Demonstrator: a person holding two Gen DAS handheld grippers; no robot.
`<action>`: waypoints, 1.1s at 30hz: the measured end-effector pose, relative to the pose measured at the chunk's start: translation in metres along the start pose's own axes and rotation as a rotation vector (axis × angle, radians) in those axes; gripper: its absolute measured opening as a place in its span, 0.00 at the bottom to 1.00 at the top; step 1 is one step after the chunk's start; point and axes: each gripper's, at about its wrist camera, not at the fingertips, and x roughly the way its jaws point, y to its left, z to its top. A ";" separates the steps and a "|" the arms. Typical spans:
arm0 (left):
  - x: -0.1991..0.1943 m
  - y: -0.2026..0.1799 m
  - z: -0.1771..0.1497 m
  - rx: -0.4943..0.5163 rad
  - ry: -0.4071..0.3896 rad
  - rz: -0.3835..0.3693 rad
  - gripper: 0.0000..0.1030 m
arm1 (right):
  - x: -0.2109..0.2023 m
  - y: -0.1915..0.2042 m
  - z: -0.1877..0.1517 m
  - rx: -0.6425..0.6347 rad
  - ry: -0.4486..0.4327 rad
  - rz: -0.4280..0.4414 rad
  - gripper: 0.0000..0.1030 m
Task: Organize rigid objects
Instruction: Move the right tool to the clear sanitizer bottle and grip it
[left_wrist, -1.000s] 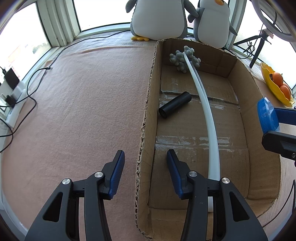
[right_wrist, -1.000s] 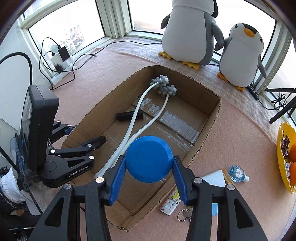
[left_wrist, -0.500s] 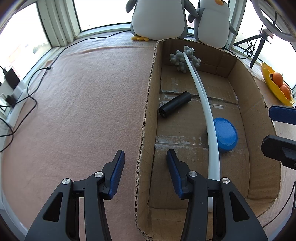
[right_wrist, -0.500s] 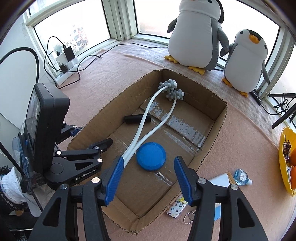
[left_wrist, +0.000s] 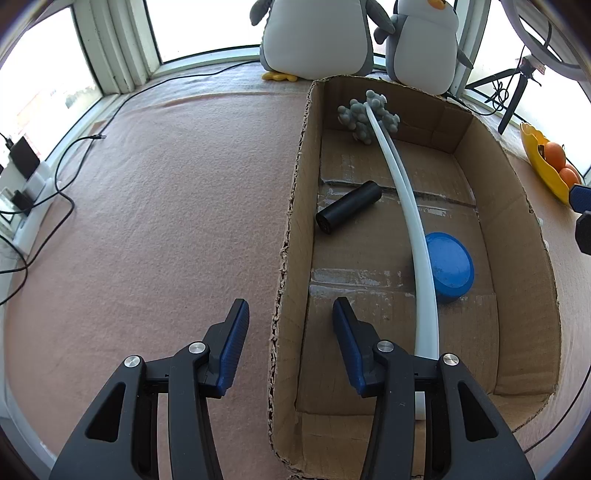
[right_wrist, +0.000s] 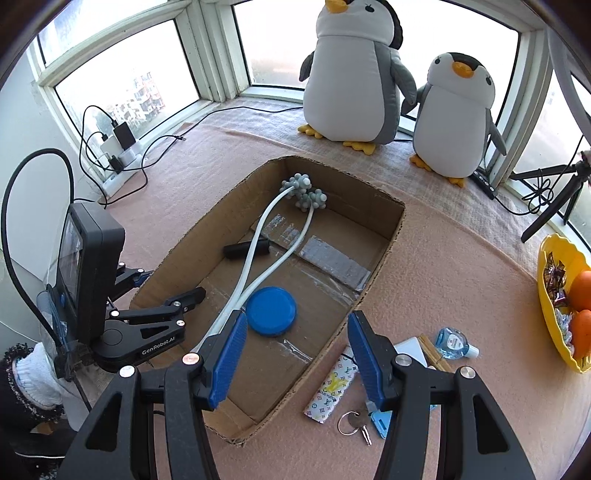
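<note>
Right wrist view takes in a bench (right_wrist: 436, 266) covered with a pinkish-brown cloth and set into a bay of bright windows (right_wrist: 125, 74). Two plush penguins (right_wrist: 351, 74) stand at the far edge, a power strip (right_wrist: 118, 162) with chargers and trailing cables sits at the left, and a yellow bowl (right_wrist: 546, 295) of oranges and sweets is at the right. An open cardboard box (right_wrist: 380, 251) lies in the middle. A blue disc (right_wrist: 271, 310) lies flat on its floor, just beside the white stems of a two-headed massager (right_wrist: 255, 254), and a black cylinder (right_wrist: 236, 250) lies further in. A key ring (right_wrist: 351, 424), a patterned pouch (right_wrist: 330, 391) and a small clear bottle (right_wrist: 452, 343) lie on the cloth outside the box's near corner. The right gripper (right_wrist: 295, 321) points steeply down over the box's near end; its jaws have just been opening and stand apart with nothing held between them. The left gripper (left_wrist: 289, 306), seen from its own camera, also points steeply down, its jaws apart on either side of the box's long wall, not pressing on it
</note>
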 end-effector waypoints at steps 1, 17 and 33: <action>0.000 0.000 0.000 0.001 0.000 0.000 0.45 | -0.003 -0.005 -0.001 0.009 -0.003 0.000 0.51; 0.000 -0.002 -0.001 -0.001 0.003 0.003 0.45 | -0.014 -0.110 -0.032 0.091 0.056 -0.200 0.51; 0.000 -0.004 0.000 -0.008 0.014 0.003 0.45 | 0.036 -0.143 -0.036 0.078 0.181 -0.243 0.51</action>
